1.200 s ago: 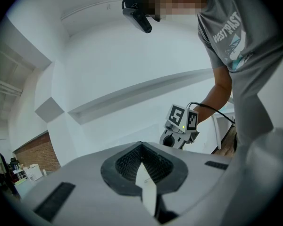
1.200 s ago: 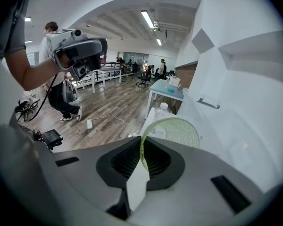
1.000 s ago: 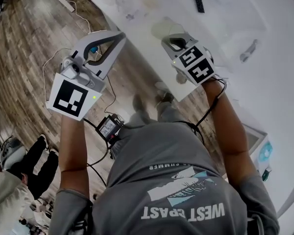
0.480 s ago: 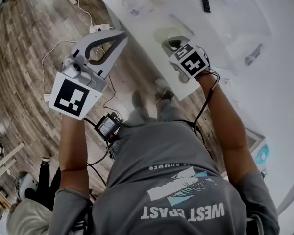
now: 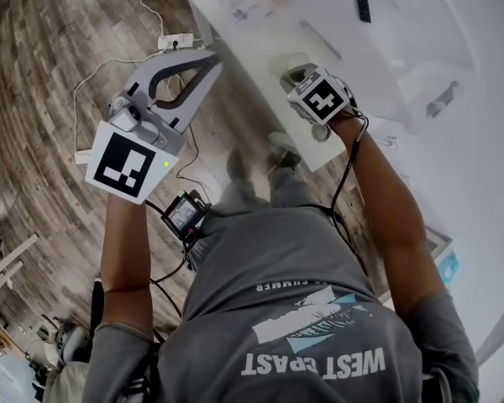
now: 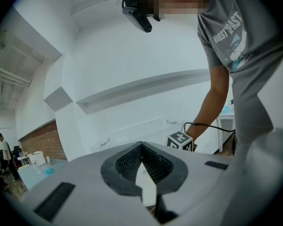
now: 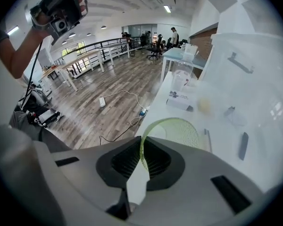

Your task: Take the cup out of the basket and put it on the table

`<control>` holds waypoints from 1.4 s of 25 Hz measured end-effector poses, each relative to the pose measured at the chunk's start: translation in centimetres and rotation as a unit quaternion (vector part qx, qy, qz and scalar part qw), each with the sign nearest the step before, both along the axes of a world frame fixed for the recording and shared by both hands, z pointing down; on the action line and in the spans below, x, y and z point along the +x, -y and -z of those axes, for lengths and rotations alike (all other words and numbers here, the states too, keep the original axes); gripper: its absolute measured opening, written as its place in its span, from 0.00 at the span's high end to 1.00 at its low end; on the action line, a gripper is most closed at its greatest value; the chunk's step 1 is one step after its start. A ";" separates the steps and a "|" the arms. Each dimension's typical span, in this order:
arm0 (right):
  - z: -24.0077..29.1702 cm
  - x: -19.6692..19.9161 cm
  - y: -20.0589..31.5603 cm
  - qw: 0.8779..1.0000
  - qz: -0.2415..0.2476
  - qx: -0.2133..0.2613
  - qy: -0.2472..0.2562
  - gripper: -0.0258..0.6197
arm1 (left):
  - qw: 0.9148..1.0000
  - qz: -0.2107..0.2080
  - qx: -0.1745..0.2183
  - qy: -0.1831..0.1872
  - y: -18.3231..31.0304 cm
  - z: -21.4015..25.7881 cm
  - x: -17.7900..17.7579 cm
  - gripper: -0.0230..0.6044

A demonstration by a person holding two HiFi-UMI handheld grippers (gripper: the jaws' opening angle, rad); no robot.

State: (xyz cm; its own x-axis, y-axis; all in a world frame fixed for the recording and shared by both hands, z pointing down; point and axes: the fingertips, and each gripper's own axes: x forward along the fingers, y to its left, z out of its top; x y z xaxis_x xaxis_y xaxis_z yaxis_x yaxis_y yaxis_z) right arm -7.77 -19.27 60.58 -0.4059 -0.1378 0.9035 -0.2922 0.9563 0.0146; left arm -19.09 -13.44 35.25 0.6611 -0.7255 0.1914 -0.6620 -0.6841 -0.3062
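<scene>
A translucent pale-green cup point(image 7: 180, 132) is pinched by its rim between the jaws of my right gripper point(image 7: 142, 144), which is shut on it. In the head view the cup point(image 5: 284, 62) hangs just past the right gripper point(image 5: 296, 75), over the near edge of the white table point(image 5: 420, 49). My left gripper point(image 5: 208, 59) is held up over the wooden floor, well left of the table. Its jaws meet at the tips with nothing between them point(image 6: 141, 146). No basket shows in any view.
A black remote point(image 5: 363, 4) lies further back on the table, and a clear bottle point(image 7: 181, 76) and small items stand at its far end. A power strip point(image 5: 175, 40) with cables lies on the floor beside the table. People stand far off in the room.
The right gripper with the cup has drifted a little farther over the table edge. The left gripper has hardly moved.
</scene>
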 end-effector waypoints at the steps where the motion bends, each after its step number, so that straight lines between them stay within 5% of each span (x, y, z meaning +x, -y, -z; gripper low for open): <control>1: -0.4 0.1 -0.1 1.000 0.003 -0.003 -0.008 0.92 | 1.000 0.001 -0.001 0.000 0.0 -0.1 -0.1 0.95; 12: -3.8 1.3 -0.5 0.995 0.029 -0.028 -0.093 0.92 | 1.000 0.011 -0.005 -0.002 -0.5 -0.9 -0.7 0.95; 24: -5.0 2.2 -0.2 0.977 0.097 0.000 -0.190 0.91 | 1.000 0.009 0.000 0.003 -1.3 -0.5 -1.0 0.95; 35: -2.3 1.7 -0.2 0.984 0.086 0.018 -0.158 0.83 | 1.000 0.002 0.009 0.007 -2.2 0.9 -0.8 0.95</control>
